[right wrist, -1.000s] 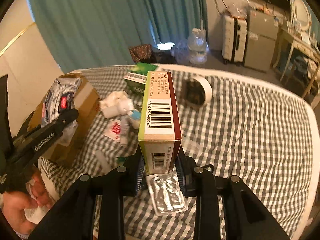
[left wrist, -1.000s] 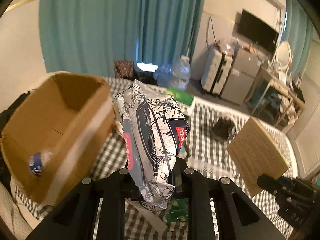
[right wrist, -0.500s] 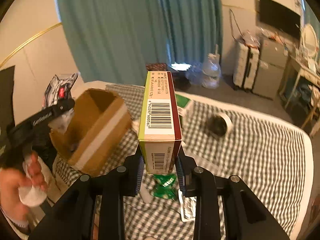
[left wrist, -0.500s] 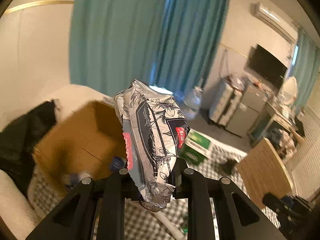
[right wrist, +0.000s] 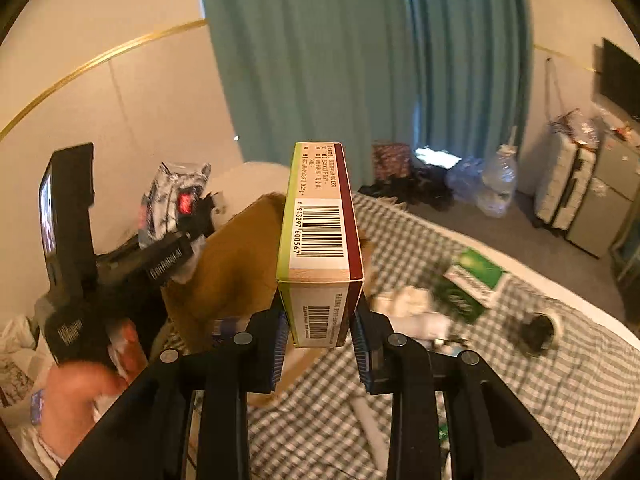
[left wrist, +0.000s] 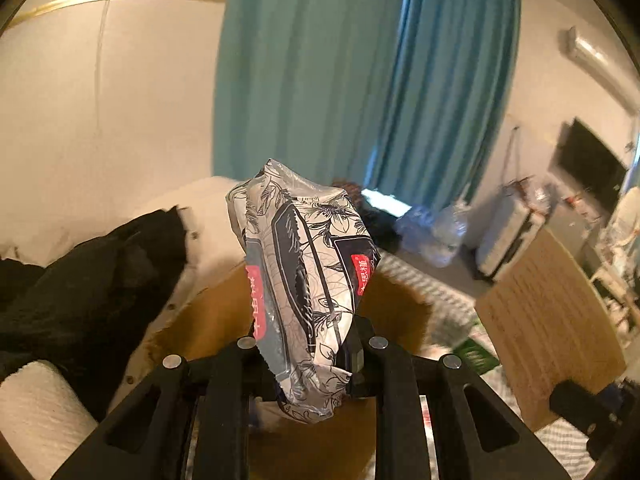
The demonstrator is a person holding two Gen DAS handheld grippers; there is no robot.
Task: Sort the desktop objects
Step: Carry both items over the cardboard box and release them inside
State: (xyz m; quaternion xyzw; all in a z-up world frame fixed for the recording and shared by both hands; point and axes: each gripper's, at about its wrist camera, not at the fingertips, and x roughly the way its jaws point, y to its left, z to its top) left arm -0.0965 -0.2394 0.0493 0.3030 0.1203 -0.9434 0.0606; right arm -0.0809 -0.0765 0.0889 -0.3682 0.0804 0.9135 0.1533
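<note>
Teal curtains (left wrist: 360, 80) hang behind a bed covered in a checked sheet (right wrist: 500, 380). Seen from the left wrist, the left tool (left wrist: 306, 354) is clamped on a floral wipes pack (left wrist: 304, 280), held upright over the open cardboard box (left wrist: 400, 312). Black clothing (left wrist: 88, 288) lies to the left of the box, and the right tool's tan carton (left wrist: 548, 320) shows at the right edge.

Seen from the right wrist, the right tool (right wrist: 318, 332) grips that carton (right wrist: 320, 240), standing on end with its barcode up, above the near edge of the cardboard box (right wrist: 236, 272). At left a hand (right wrist: 76, 396) holds the left tool (right wrist: 182, 236), with the wipes pack (right wrist: 172, 200) in its jaws above the box. A green box (right wrist: 468, 284), crumpled tissue (right wrist: 408, 300) and a tape roll (right wrist: 540, 328) lie on the sheet.
</note>
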